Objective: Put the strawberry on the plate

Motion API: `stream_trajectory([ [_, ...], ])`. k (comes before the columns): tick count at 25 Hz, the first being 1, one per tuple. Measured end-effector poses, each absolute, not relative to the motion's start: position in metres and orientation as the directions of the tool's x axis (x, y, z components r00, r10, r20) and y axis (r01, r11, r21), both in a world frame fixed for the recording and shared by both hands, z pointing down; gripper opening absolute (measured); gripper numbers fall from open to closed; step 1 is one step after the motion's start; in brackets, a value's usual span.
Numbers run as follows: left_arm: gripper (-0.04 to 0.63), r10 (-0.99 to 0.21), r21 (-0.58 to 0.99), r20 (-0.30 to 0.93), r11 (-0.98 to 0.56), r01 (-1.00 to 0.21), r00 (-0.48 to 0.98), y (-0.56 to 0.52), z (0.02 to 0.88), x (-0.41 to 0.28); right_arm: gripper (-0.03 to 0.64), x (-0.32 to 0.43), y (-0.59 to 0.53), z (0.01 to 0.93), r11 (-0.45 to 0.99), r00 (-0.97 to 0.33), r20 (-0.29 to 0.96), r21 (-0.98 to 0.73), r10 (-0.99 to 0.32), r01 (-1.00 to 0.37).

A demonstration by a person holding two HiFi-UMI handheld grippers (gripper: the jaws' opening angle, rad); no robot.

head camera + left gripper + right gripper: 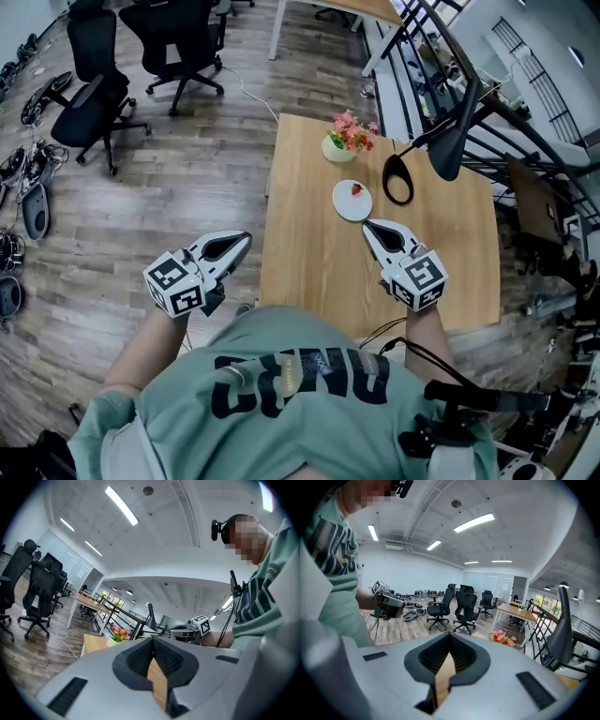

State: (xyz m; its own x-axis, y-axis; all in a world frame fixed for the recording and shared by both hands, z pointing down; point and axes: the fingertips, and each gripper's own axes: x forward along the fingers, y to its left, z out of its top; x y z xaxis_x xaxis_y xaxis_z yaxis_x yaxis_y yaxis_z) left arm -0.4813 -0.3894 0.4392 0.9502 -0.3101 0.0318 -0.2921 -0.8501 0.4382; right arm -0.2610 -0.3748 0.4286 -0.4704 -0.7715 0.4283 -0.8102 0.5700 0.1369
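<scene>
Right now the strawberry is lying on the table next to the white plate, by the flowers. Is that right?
Not quite. The strawberry is lying on the white plate, not on the table next to it. The head view shows it, a small red spot on the plate. The plate does sit by the flowers, as you said.

The strawberry [356, 189] is small and red, and sits on the plate [348, 208], off-centre toward its far rim. The plate is small, round and white. It lies flat on the wooden counter [309, 253], in the far half, roughly mid-width.
</scene>
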Motion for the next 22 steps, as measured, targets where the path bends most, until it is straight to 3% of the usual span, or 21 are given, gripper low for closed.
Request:
stream_trajectory([
  [9, 0.003, -0.306, 0.356, 0.006, -0.889, -0.288, 0.952, -0.360, 0.406, -0.422, 0.008, -0.198, -0.343, 0.402, 0.558, -0.476, 0.374, 0.145, -0.796, -0.817],
  [22, 0.003, -0.371, 0.413, 0.038, -0.840, -0.352, 0.928, -0.232, 0.409, -0.239, 0.008, -0.050, -0.235, 0.422, 0.683, -0.621, 0.327, 0.122, -0.712, -0.720],
])
